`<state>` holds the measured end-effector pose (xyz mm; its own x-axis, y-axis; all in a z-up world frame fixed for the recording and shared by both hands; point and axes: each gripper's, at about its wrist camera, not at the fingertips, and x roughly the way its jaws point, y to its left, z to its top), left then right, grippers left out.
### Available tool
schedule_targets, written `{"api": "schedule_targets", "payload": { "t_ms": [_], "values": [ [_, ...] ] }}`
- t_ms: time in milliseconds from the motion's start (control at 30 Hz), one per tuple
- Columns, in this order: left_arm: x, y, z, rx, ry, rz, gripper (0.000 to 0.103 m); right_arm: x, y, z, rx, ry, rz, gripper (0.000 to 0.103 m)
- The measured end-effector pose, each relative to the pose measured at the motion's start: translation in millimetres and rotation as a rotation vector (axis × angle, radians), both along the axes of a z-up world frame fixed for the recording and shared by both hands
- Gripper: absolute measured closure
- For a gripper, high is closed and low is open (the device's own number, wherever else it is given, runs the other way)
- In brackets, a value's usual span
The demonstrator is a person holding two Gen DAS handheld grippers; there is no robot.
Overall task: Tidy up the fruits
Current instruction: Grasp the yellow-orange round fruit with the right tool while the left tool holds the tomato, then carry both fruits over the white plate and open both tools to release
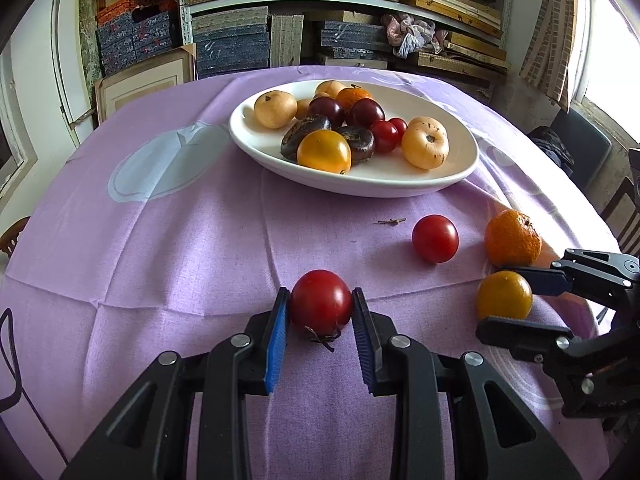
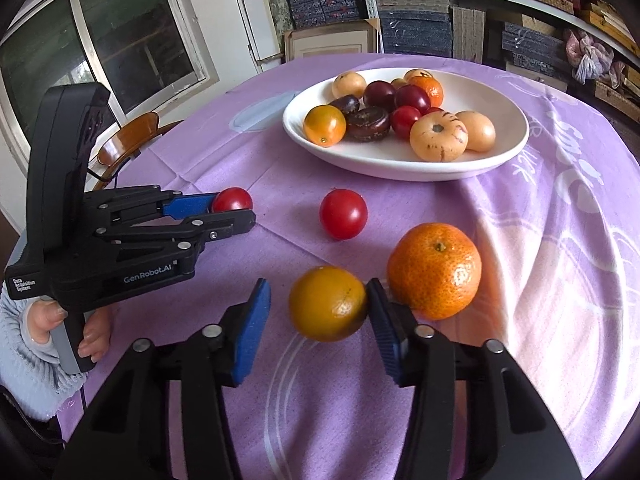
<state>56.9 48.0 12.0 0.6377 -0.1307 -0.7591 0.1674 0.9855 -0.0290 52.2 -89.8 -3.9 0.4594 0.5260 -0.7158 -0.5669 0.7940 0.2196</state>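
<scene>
- Open cloth [image 1: 180,248] is being left clear on the left of the plate [image 1: 460,168].
- The right-hand route is being blocked by a red tomato [image 1: 435,239] and a mandarin [image 1: 512,238].

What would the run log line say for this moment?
left gripper: shut on red tomato | right gripper: open around yellow tomato | loose: tangerine, second red tomato | plate: partly filled
</scene>
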Motion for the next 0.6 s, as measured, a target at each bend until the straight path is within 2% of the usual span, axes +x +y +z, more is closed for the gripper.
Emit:
{"api": "schedule_targets", "payload": {
  "t_ms": [433, 600],
  "values": [
    [-11.5, -8.1, 9.0, 0.018, -0.063, -0.019, 0.073, -8.0, -2.8, 1.5, -0.004, -0.021, -0.006, 0.065],
    [-22.8, -15.5, 17.3, 0.054, -0.139, -0.001, 0.073, -15.8, -10.7, 7.8, 0.013, -0.067, -0.048, 0.065]
  ]
}}
